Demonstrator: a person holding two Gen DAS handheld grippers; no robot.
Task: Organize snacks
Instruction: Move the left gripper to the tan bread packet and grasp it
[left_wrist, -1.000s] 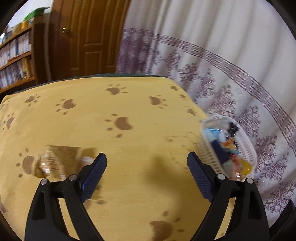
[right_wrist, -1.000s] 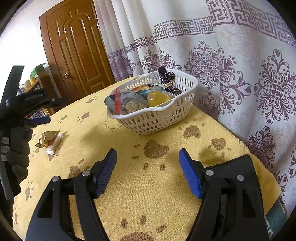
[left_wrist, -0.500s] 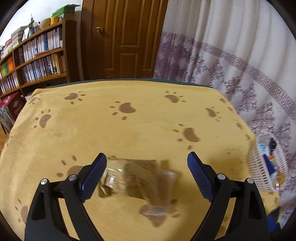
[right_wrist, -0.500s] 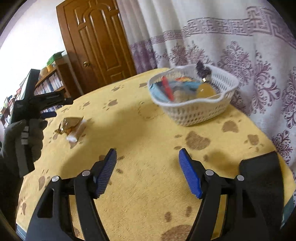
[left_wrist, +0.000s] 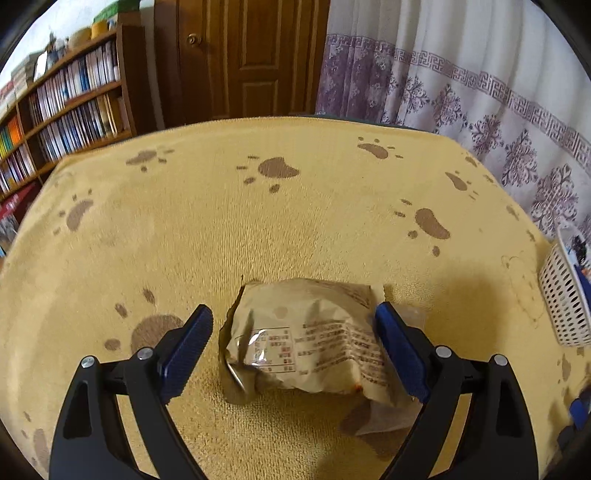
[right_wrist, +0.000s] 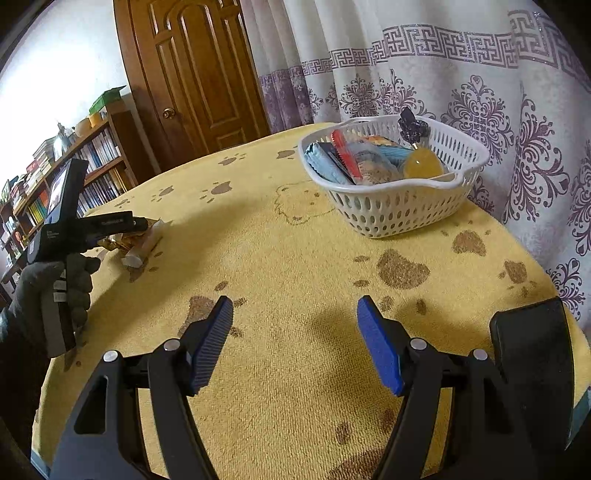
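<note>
1. Straddling the tan snack packet (left_wrist: 310, 339) with the left gripper (left_wrist: 291, 347): jaws apart, one blue pad just beside each end of the wrapper, the right-hand pad seemingly touching or overlapping the crinkled edge, no squeeze visible yet.
2. Lying flat on the yellow paw-print cloth (left_wrist: 295, 221), label side up, well apart from the white basket (right_wrist: 399, 206) at the curtain side of the table.
3. Seen from the right wrist view as well: gloved left hand (right_wrist: 55, 291) bearing its tool low over the same wrapper (right_wrist: 140, 243).
4. Waiting idle over bare cloth, right gripper (right_wrist: 295, 339) with jaws spread and nothing between them.
5. Already loaded in the basket: blue packets, a red-edged one, a yellow jelly-like cup, a dark twisted sweet.
6. Judged step: the pick-up of the last loose snack, approach done, closing not yet done.
7. Next move calls for a gentle close across the wrapper's width, enough to pinch the soft film without crushing the contents, then a lift and a carry across to the basket.
8. Risk, by judgement: slippery film sliding out or only a corner caught.
</note>
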